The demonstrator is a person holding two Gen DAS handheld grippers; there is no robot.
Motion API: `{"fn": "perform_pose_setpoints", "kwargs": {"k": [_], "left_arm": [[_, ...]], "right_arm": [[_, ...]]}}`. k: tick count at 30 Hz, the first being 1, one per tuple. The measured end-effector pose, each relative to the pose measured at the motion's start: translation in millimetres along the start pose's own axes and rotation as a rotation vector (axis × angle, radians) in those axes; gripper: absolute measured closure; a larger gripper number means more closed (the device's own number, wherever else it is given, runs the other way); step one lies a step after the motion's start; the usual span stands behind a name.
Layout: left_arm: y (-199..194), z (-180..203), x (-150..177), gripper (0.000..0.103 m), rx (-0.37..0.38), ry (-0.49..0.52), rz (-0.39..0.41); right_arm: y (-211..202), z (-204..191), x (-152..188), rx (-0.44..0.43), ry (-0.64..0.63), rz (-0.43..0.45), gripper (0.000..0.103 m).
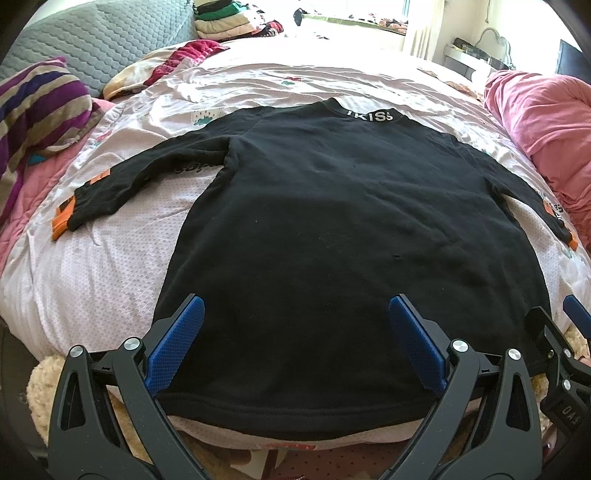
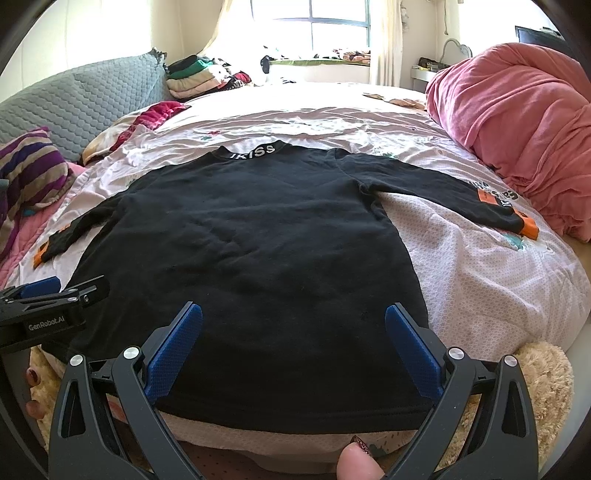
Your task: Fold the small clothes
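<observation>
The bed (image 1: 92, 280) wears a pale pink printed sheet. A black long-sleeved top (image 1: 332, 229) lies flat across its middle, hem at the near edge, collar toward the far side, sleeves spread out. A rumpled pink quilt (image 2: 517, 122) heaps along the right edge; a striped pillow (image 1: 40, 107) sits at the left edge.

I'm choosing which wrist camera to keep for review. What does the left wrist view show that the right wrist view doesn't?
Only the left wrist view shows the open left gripper head-on and the left sleeve's lettering. Only the right wrist view shows the open right gripper head-on, the window and a fingertip at the bottom edge. Both share the flat black long-sleeved top with a lettered collar, orange cuffs, the pale patterned bedsheet and the bunched pink blanket.
</observation>
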State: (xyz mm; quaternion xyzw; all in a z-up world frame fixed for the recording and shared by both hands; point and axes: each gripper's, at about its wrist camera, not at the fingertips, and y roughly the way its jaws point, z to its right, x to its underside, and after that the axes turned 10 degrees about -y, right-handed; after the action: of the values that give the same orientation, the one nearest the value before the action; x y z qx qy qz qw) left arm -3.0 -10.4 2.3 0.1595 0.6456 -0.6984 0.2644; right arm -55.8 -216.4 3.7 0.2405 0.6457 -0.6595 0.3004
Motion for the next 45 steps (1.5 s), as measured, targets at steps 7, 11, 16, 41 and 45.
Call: {"fn": "perform_pose_setpoints", "kwargs": {"k": [7,11,16,41,45], "left_arm": [[4.4,4.8,-5.4,0.009,0.000,0.006,-0.006],[7.8,9.3,-10.7,0.009,-0.001,0.004,-0.008],[10.7,14.5,-19.0,0.009,0.002,0.000,-0.005],[26.3,40.0,-90.2,0.009,0.015,-0.042,0.013],[28.4,42.3,-105.0,0.009,0.012,-0.052,0.017]], "right_arm": [[3.5,4.1,-4.2,0.003,0.011,-0.002,0.004],[6.4,9.5,-10.2,0.004,0.017,0.001,0.004],[12.1,18.7,-23.3,0.012,0.026,-0.001,0.004],[29.2,47.3,-118.1,0.008,0.058,0.079,0.004],[34.8,50.8,-128.9,0.006,0.060,0.085,0.004]]}}
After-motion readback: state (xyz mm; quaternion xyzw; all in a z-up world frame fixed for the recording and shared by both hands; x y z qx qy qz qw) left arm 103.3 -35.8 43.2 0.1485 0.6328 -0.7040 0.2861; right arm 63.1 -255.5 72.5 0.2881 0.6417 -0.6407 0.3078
